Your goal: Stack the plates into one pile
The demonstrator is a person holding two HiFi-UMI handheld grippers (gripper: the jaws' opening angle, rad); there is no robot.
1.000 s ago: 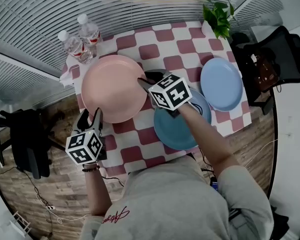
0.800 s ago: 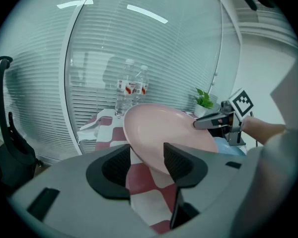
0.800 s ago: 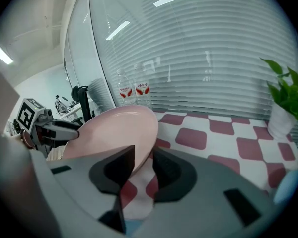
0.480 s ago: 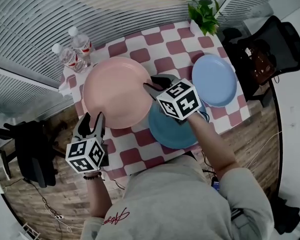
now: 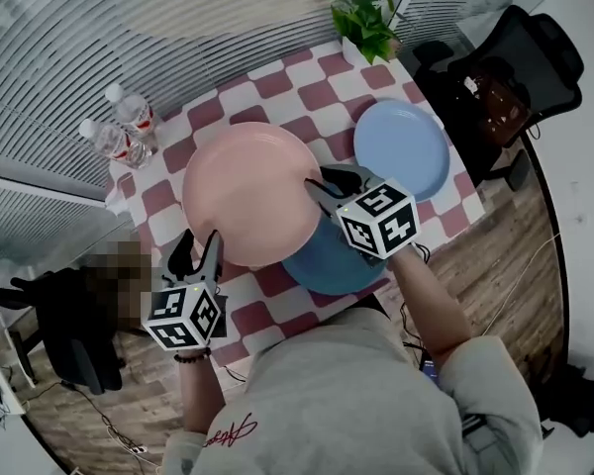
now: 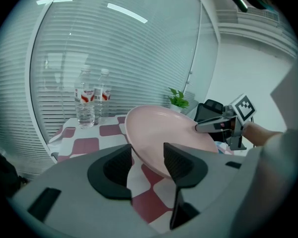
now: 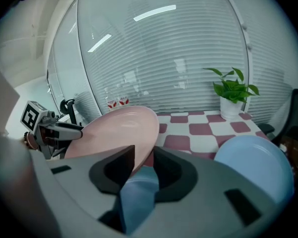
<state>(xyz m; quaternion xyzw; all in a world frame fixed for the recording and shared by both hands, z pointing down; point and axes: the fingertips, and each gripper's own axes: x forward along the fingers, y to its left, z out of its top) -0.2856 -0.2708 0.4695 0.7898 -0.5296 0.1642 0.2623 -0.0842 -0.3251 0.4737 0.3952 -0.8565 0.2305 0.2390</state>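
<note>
A large pink plate (image 5: 246,191) hangs tilted above the checkered table (image 5: 277,82). My right gripper (image 5: 320,180) is shut on its right rim. In the right gripper view the pink plate (image 7: 116,130) runs between the jaws of the right gripper (image 7: 144,160). Its edge overlaps a dark blue plate (image 5: 329,258) lying underneath. A light blue plate (image 5: 401,148) lies at the right. My left gripper (image 5: 200,247) stands open by the pink plate's near-left rim without touching it. The left gripper view shows the pink plate (image 6: 164,133) just beyond the left gripper (image 6: 146,157).
Two water bottles (image 5: 116,132) stand at the table's far left corner. A potted plant (image 5: 363,23) sits at the far right corner. A black chair (image 5: 505,67) is off to the right, another chair (image 5: 64,330) to the left. Window blinds run behind the table.
The pink plate has shifted right in my right gripper and now overlaps the dark blue plate. My left gripper has come closer to its rim.
</note>
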